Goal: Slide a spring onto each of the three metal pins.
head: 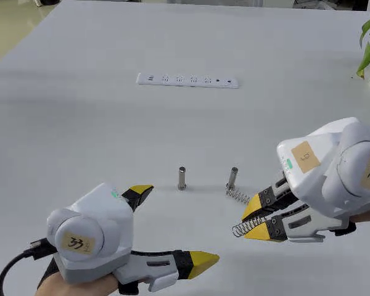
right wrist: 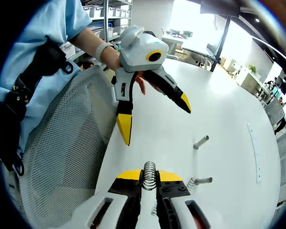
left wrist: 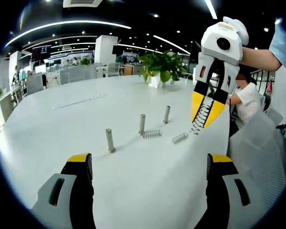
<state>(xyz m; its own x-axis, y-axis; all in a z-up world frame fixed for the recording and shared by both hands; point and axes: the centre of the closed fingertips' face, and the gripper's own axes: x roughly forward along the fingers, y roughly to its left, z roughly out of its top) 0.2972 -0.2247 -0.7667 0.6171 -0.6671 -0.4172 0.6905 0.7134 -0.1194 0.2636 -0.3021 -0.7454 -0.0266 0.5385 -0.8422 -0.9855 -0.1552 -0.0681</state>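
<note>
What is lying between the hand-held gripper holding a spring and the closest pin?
A loose spring lies between the right hand-held gripper and the nearer pin, as the head view shows.

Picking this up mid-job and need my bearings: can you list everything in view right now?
metal pins: three, silver, upright in a row mid-table
loose springs: two, silver, lying on the table by the pins
held spring: one, silver, between the right gripper's jaws
power strip: one, white, far side of the table
plant: one, green, at the table's edge
table: one, white
mesh chair: one, pale, beside the table
left gripper: white, yellow-tipped jaws, open, empty
right gripper: white, yellow-tipped jaws, shut on the held spring
</note>
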